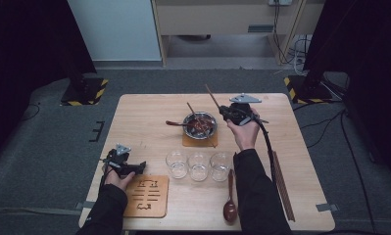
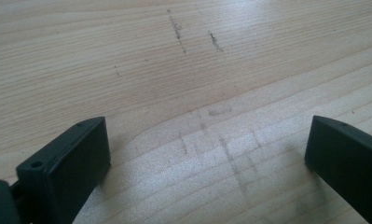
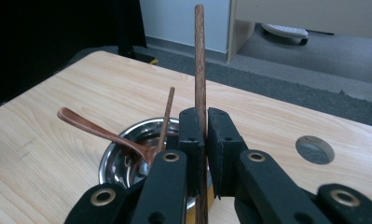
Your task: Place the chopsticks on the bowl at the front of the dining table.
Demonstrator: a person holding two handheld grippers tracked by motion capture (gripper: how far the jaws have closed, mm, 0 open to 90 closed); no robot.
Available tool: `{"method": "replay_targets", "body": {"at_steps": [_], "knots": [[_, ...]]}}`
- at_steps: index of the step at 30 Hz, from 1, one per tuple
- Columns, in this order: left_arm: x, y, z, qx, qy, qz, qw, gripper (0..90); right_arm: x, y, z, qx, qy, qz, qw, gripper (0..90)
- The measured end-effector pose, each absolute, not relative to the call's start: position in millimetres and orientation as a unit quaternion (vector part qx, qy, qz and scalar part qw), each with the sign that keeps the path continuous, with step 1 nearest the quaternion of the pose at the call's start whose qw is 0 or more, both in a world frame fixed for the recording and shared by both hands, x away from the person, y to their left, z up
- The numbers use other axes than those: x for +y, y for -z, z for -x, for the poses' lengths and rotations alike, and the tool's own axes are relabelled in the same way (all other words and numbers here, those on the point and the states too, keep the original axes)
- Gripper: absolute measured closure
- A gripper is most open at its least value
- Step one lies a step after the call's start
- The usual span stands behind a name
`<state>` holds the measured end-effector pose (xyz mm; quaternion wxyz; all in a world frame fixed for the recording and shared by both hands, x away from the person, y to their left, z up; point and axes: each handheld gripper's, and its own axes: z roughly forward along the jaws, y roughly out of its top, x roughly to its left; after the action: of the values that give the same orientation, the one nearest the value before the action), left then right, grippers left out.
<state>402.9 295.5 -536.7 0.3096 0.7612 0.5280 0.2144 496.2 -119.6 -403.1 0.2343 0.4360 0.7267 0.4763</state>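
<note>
My right gripper [image 1: 226,112] is raised just right of a metal bowl [image 1: 206,130] and is shut on a dark wooden chopstick [image 1: 211,95] that slants up and to the left. In the right gripper view the jaws [image 3: 207,116] pinch this chopstick [image 3: 200,65] upright, with the bowl [image 3: 120,161] behind them. A brown spoon [image 3: 93,127] and a second chopstick [image 3: 167,114] lean in the bowl. My left gripper [image 1: 135,168] rests at the table's left side with its jaws open [image 2: 207,140] over bare wood, nothing between them.
The bowl stands on a square coaster [image 1: 189,141]. Three empty glasses [image 1: 199,165] line up in front of it. A wooden spoon [image 1: 230,204] lies near the front edge, more chopsticks [image 1: 282,185] lie at the right, and a carved wooden trivet [image 1: 147,196] lies beside my left hand.
</note>
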Motion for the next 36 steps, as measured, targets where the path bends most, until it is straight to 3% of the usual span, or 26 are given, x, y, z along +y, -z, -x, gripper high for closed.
{"method": "replay_targets", "body": {"at_steps": [36], "knots": [[295.5, 536.7, -403.0, 0.528, -0.214, -0.761, 0.310, 0.0, -83.0, 416.9, -525.8, 0.729, -0.474, -0.439, 0.224, 84.6]]}}
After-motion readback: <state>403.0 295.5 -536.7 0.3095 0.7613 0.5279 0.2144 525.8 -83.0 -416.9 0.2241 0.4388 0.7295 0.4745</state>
